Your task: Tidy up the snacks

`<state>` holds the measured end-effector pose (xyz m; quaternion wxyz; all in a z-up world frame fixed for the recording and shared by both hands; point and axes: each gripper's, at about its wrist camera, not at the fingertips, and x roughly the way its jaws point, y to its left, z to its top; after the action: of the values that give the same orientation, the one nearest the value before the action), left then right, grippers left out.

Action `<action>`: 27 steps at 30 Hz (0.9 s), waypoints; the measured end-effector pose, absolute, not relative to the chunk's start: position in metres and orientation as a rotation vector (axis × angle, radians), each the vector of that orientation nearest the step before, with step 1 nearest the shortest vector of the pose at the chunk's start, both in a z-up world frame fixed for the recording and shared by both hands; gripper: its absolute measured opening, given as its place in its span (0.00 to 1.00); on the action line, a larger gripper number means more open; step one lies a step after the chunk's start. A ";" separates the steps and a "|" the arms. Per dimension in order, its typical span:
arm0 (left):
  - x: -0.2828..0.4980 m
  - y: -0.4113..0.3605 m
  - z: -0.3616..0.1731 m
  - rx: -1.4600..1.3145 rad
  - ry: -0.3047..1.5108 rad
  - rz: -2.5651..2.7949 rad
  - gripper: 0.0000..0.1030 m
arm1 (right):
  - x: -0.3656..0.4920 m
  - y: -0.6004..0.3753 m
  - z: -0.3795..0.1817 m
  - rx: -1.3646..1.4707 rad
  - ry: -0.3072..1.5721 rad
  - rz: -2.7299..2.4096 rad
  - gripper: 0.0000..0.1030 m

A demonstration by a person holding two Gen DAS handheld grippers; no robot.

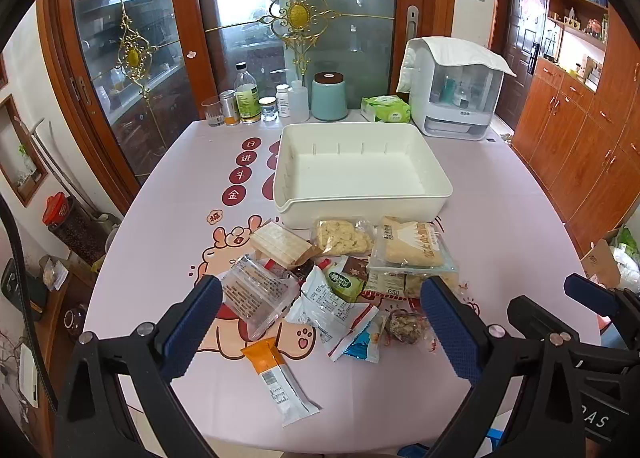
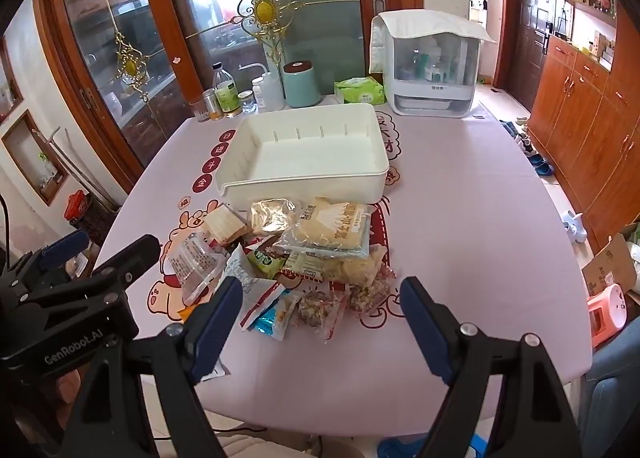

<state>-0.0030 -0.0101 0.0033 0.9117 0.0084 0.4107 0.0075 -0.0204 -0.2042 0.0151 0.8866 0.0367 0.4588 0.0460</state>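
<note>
A pile of wrapped snacks [image 1: 340,270] lies on the pink tablecloth in front of a white plastic bin [image 1: 360,194], which holds nothing. The pile [image 2: 304,250] and the bin [image 2: 304,186] also show in the right wrist view. An orange-topped bar [image 1: 276,378] lies nearest, apart from the pile. My left gripper [image 1: 320,330] is open and empty, held above the near side of the pile. My right gripper [image 2: 320,322] is open and empty, beside it to the right; its fingers [image 1: 588,294] show at the right of the left wrist view.
Bottles, jars and a glass [image 1: 248,102], a teal canister [image 1: 329,96], a green tissue pack [image 1: 386,108] and a white covered appliance [image 1: 456,90] stand along the table's far edge. Wooden cabinets [image 1: 580,130] are at right; glass doors behind.
</note>
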 end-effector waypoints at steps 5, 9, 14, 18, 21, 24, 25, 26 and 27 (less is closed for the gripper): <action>-0.005 -0.011 0.004 0.014 0.850 0.013 0.96 | -0.023 -0.205 0.015 0.082 0.946 0.107 0.79; -0.006 -0.011 0.003 0.014 0.850 0.015 0.96 | -0.026 -0.205 0.015 0.089 0.942 0.117 0.79; -0.013 -0.010 0.000 0.009 0.854 0.019 0.96 | -0.027 -0.205 0.015 0.097 0.944 0.129 0.79; -0.016 -0.010 0.000 0.011 0.858 0.024 0.96 | -0.029 -0.205 0.015 0.104 0.943 0.137 0.79; -0.017 -0.010 0.001 0.009 0.858 0.024 0.96 | -0.030 -0.205 0.016 0.108 0.940 0.142 0.79; -0.018 -0.010 0.001 0.011 0.860 0.025 0.96 | -0.031 -0.206 0.016 0.112 0.939 0.145 0.79; -0.018 -0.010 0.001 0.011 0.861 0.024 0.96 | -0.031 -0.206 0.016 0.113 0.939 0.146 0.79; -0.019 -0.010 0.001 0.011 0.862 0.025 0.96 | -0.032 -0.207 0.016 0.116 0.938 0.149 0.79; -0.019 -0.010 0.001 0.011 0.863 0.025 0.96 | -0.032 -0.207 0.016 0.118 0.937 0.152 0.79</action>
<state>-0.0193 -0.0097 0.0010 0.9083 0.0055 0.4182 0.0121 -0.0325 -0.2070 0.0161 0.8878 0.0567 0.4509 0.0732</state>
